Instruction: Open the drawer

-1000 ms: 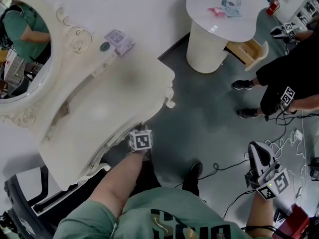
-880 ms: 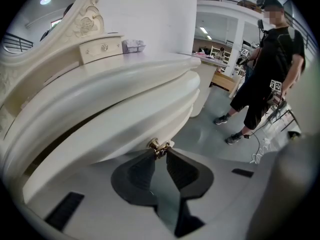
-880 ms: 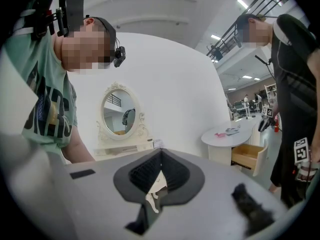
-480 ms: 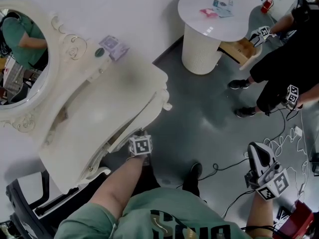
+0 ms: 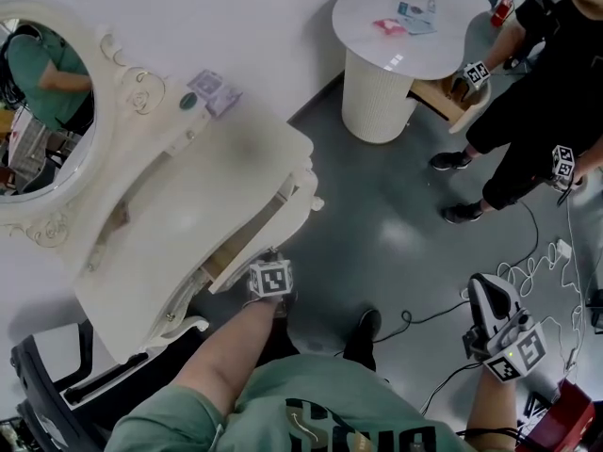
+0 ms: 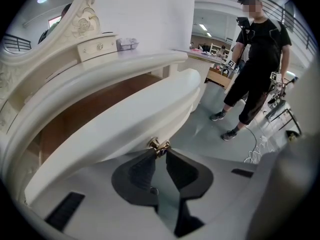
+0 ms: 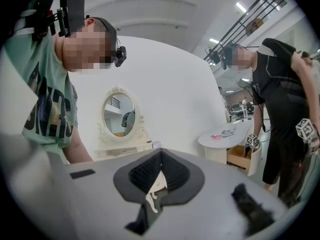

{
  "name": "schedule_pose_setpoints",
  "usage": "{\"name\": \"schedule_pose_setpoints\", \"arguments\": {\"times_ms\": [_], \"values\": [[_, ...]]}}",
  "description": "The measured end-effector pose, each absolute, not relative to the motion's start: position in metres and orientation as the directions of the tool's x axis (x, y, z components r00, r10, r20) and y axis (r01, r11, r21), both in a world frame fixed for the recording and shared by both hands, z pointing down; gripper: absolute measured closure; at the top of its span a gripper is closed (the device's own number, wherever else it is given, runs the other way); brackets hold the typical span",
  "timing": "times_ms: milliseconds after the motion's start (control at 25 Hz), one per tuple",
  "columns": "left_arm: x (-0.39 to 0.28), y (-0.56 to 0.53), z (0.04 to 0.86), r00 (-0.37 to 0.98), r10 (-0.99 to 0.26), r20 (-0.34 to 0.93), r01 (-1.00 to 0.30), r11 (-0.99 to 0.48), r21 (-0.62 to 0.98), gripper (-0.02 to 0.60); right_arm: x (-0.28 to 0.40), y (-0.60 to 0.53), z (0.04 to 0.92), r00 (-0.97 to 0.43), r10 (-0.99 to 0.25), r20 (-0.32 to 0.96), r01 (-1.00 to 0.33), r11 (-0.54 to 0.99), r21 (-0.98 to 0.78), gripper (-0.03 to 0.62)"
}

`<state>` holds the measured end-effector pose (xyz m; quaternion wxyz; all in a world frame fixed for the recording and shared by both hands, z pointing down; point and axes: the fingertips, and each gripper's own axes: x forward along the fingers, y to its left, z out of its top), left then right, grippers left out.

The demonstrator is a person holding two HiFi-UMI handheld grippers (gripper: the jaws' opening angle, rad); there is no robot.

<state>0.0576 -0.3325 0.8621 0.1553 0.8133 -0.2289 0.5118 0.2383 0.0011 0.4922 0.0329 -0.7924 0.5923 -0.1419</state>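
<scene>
On vanity (image 5: 188, 196), left hand-held gripper (image 6: 160, 152) grips drawer knob (image 6: 158, 145).

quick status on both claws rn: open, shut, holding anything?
Left claw: shut on the drawer knob.
Right claw: shut, empty.

Head view. I cannot see the left gripper's (image 5: 268, 264) tips under its marker cube (image 5: 270, 279). The drawer's (image 5: 249, 239) interior lies mostly beneath the tabletop (image 5: 188, 205). Items (image 5: 407, 17) on the round table (image 5: 415, 59) are too small to tell (pink and blue patches only). The mirror (image 5: 38, 111) is cut by the left edge.
</scene>
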Motion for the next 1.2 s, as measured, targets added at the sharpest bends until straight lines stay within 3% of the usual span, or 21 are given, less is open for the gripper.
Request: {"name": "schedule_pose_setpoints", "arguments": {"times_ms": [1200], "values": [[0.047, -0.266, 0.863, 0.351, -0.198, 0.915, -0.533, -0.846, 0.021, 0.509, 0.267, 0.046, 0.458, 0.203, -0.970, 0.135, -0.962, -0.224, -0.157, 0.583]]}}
